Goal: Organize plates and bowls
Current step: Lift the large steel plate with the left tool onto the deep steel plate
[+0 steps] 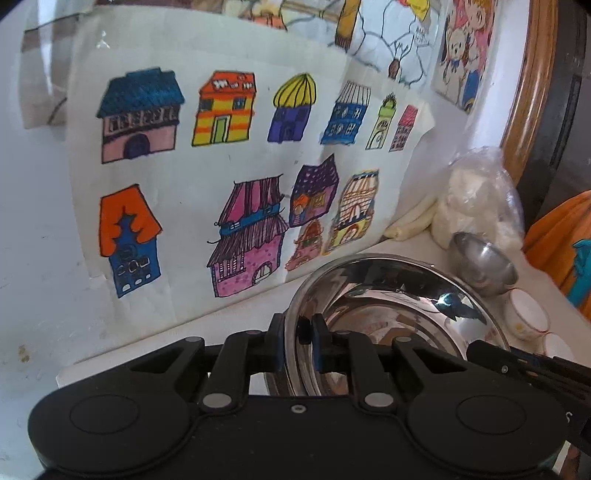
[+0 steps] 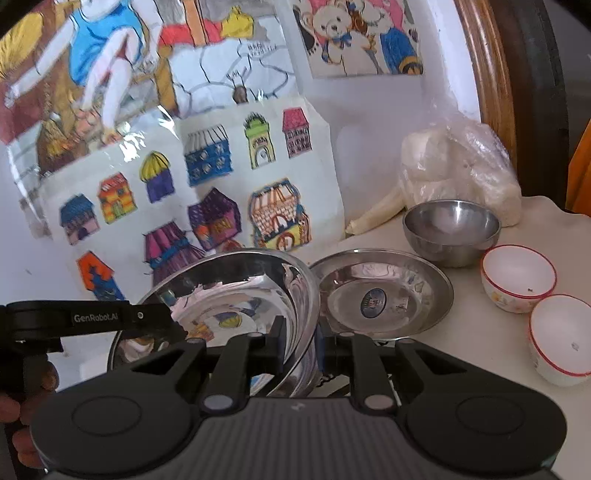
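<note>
Gripping the big steel bowl [image 2: 236, 295] with both tools: left tool [image 1: 298, 345] pinched nearly closed on the bowl's left rim, one finger outside the wall and one inside; right tool [image 2: 300, 341] likewise clamped on the right rim. Holding the bowl tilted, seemingly raised off the surface [image 2: 461, 328], just left of the steel plate [image 2: 384, 291] and partly overlapping its edge from this angle.

Probably carrying out the stacking step: moving the bowl toward its place among the other dishes. Judging the next move: keeping both grips level, swinging the bowl over its target, lowering it straight, then opening both tools together to avoid a clatter or a slide on slick metal. Which spot is meant cannot be told.

Sitting farther back: a small steel bowl [image 2: 451, 230] beyond the plate, and two white red-rimmed bowls [image 2: 519, 277] [image 2: 561, 338] to the right, side by side and nearly touching.

Covering the surface: a pale cloth or sheet. Resting against the wall: a clear bag [image 2: 461, 173] of white lumps, with pale stalks [image 2: 376, 212] beside it. Hanging on the wall: children's drawings of coloured houses [image 1: 229, 177], a bear picture [image 2: 351, 33], and a wooden frame [image 2: 491, 74] at the right.
</note>
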A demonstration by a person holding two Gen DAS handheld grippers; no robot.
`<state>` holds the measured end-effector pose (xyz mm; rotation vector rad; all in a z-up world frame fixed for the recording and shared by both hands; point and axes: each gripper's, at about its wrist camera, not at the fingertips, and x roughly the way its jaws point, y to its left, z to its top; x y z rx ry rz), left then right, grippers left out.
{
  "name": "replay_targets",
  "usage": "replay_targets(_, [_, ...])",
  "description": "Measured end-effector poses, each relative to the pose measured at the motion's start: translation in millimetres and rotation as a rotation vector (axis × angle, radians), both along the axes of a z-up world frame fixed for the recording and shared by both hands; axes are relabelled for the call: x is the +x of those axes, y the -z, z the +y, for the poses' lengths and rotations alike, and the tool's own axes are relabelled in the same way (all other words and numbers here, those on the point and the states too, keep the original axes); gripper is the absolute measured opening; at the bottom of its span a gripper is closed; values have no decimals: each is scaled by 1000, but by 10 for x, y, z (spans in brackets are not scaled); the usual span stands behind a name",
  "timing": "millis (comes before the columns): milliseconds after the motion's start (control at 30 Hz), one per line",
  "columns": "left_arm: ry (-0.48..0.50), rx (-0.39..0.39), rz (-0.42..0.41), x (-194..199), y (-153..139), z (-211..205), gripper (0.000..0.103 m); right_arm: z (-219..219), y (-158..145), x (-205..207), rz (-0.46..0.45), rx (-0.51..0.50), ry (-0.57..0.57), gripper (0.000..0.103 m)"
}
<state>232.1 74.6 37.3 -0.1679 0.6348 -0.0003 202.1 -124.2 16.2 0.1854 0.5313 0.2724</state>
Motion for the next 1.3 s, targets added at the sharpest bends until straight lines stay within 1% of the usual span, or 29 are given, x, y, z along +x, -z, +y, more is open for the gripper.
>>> replay_targets(267, [-17, 67, -1, 122, 144, -20, 17, 90, 211, 155, 38, -16, -8, 19])
replay_targets(500, [-17, 79, 11, 164, 241, -31, 19, 121, 244, 186, 31, -38, -5, 19])
replay_targets(800, [-24, 73, 35, 155, 314, -1, 20, 229, 258, 140, 7, -110, -15, 20])
replay_targets(933, [-21, 70, 40, 148, 333, 16, 21, 246, 257, 134, 4, -115, -21, 21])
replay_targets(1067, [-20, 77, 49, 160, 360, 5, 21, 280, 257, 121, -7, -140, -21, 23])
replay_targets(1200, [-18, 82, 50, 177, 366, -13, 21, 312, 266, 97, -17, -158, -31, 31])
replay_targets(1300, [-19, 77, 51, 177, 360, -15, 21, 339, 280, 81, -25, -168, -36, 35])
